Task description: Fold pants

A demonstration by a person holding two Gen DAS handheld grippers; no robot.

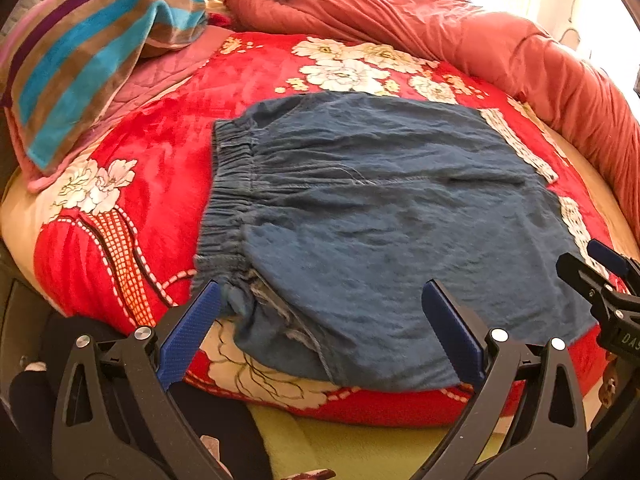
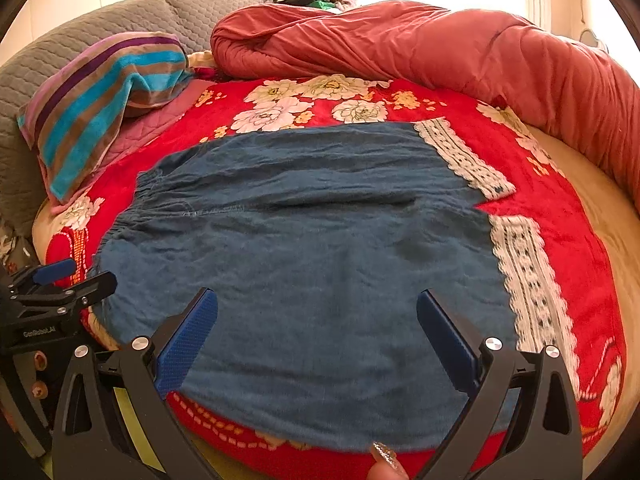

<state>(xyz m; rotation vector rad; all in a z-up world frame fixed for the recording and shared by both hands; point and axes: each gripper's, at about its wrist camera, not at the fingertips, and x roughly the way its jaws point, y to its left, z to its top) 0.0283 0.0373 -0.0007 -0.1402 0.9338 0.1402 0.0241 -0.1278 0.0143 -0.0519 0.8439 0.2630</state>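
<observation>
Blue pants [image 1: 360,216] [image 2: 304,248] lie flat on a red flowered blanket [image 1: 168,148] [image 2: 560,208], elastic waistband [image 1: 228,184] to the left and white lace hems [image 2: 524,280] to the right. My left gripper [image 1: 322,292] is open above the near waistband corner, nothing between its fingers. Over the near leg my right gripper [image 2: 318,300] is open and holds nothing. The right gripper [image 1: 588,260] also shows at the right edge of the left wrist view, the left gripper [image 2: 76,276] at the left edge of the right wrist view.
A striped towel [image 1: 88,48] [image 2: 104,92] lies on a pillow at the back left. A rolled coral quilt [image 1: 460,36] [image 2: 440,48] runs along the far and right sides. A grey quilted headboard [image 2: 60,60] stands behind. A fingertip [image 2: 384,464] shows at the bottom edge.
</observation>
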